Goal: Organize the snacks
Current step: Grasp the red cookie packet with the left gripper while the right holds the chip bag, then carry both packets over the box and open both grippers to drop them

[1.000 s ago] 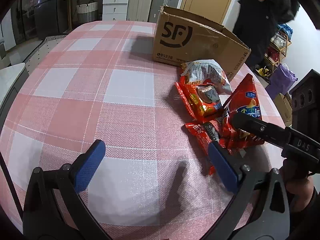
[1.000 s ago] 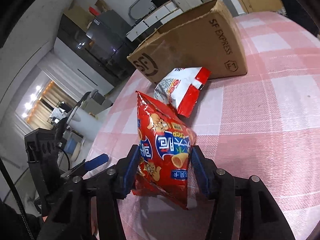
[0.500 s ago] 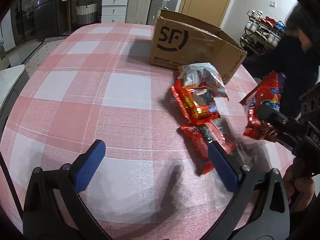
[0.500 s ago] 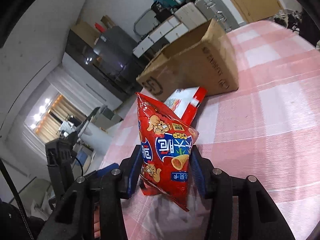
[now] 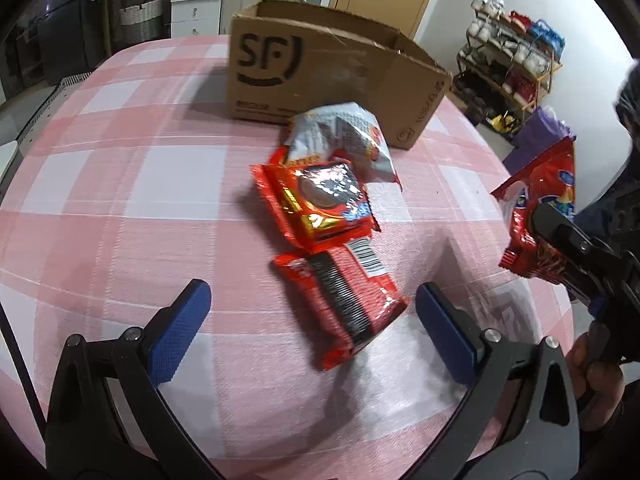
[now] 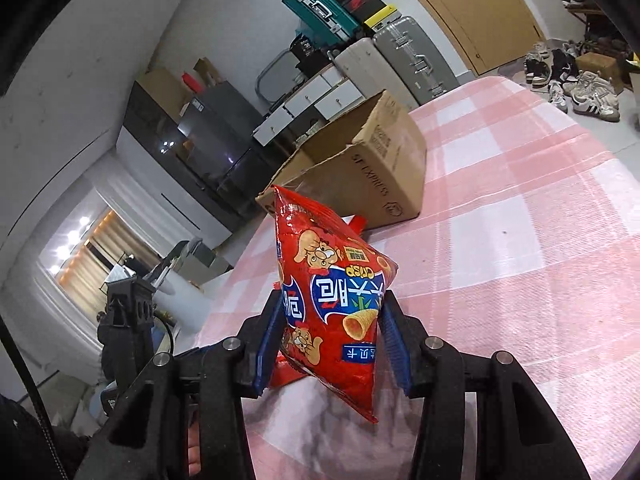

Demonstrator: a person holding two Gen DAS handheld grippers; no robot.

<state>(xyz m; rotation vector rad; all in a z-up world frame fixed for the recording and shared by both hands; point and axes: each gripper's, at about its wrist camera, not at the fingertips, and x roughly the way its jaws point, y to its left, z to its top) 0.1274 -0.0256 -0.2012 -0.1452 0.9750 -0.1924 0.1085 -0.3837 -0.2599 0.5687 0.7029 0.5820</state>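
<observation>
The right gripper (image 6: 332,344) is squeezing a red bag of chips (image 6: 334,304) between its blue pads, holding it up above the pink checked table (image 6: 520,280), with a cardboard box (image 6: 372,172) sitting farther ahead.

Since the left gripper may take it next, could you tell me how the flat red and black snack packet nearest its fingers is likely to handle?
The flat red and black snack packet looks thin and crinkled, so probably floppy and light. Its glossy film may slip between the left gripper pads. Lying flat on the checked tablecloth, it should slide, not roll.
</observation>
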